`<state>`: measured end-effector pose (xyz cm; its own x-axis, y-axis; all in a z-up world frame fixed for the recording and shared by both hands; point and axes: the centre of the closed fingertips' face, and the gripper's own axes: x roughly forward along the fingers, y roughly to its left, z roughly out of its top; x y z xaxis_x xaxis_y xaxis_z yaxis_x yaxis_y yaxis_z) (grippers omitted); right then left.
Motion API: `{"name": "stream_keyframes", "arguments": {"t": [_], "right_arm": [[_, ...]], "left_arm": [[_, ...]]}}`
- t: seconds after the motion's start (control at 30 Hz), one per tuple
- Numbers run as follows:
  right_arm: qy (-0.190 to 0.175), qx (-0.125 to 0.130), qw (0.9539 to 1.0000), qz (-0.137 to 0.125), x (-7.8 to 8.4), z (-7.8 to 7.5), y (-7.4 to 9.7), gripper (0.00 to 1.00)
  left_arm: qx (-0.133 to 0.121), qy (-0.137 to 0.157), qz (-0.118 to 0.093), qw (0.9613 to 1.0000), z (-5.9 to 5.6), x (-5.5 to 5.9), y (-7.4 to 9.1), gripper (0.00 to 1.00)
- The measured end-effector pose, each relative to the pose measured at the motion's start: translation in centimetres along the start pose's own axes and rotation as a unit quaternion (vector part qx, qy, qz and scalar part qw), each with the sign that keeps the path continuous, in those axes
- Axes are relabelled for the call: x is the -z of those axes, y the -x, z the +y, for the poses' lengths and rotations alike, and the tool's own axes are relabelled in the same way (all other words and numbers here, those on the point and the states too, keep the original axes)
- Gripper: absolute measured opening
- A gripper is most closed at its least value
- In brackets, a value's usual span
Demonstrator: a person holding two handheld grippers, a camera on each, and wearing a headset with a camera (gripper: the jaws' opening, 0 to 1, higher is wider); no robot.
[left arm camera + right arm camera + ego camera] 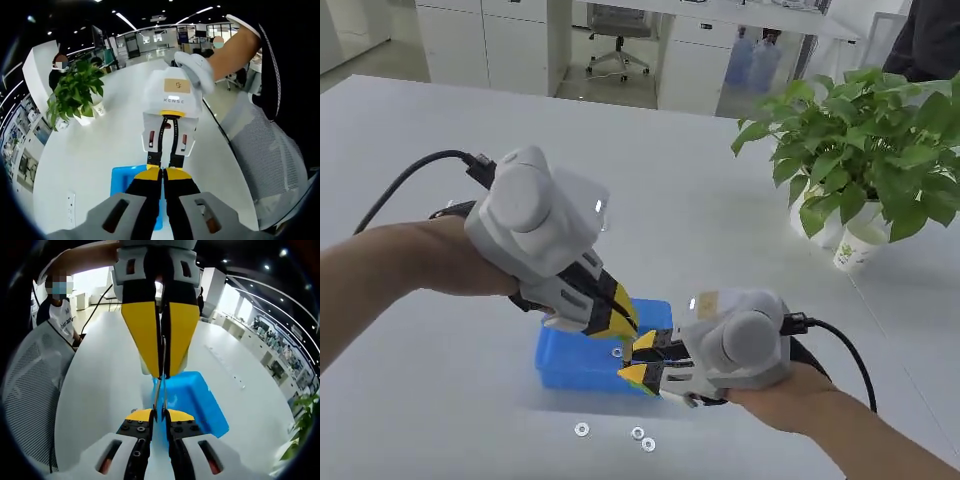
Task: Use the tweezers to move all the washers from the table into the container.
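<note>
Right tongs (636, 360): in a hand at the near right, jaws closed on the tweezers (161, 385). Desk (440, 140): white, broad. Potted plant (865, 150): green leaves, white pot, toward the far right edge. Left tongs (623, 322): meeting the right pair tip to tip above the container, jaws likewise clamped on the tweezers. Container (565, 365): blue, rectangular, open-topped, toward the near edge, beneath both tongs. Tweezers: thin metal, running from one pair of jaws to the other. Washers (637, 433): three, small, on the desk on the near side of the container and apart from it, two close together, one to their left.
</note>
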<state>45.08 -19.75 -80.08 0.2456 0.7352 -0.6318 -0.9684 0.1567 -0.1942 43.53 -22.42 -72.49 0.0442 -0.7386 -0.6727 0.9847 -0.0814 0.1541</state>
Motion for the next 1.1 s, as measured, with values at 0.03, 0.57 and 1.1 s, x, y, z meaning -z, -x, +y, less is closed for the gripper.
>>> {"name": "stream_keyframes", "arguments": {"t": [0.03, 0.57, 1.1], "right_arm": [[-0.001, 0.0, 1.0, 0.001, 0.2, 0.1, 0.0, 0.12], [-0.005, -0.004, 0.9998, 0.019, 2.6, 2.1, -0.7, 0.13], [-0.008, 0.003, 0.9994, 0.034, 4.4, 3.3, -1.2, 0.13]], "left_arm": [[0.001, 0.0, 0.0, 1.0, -0.2, 0.0, -0.1, 0.05], [0.017, 0.002, -0.002, 0.9998, -1.8, 1.3, -2.2, 0.05], [0.038, -0.007, 0.0, 0.9993, -2.8, 2.3, -3.8, 0.05]]}}
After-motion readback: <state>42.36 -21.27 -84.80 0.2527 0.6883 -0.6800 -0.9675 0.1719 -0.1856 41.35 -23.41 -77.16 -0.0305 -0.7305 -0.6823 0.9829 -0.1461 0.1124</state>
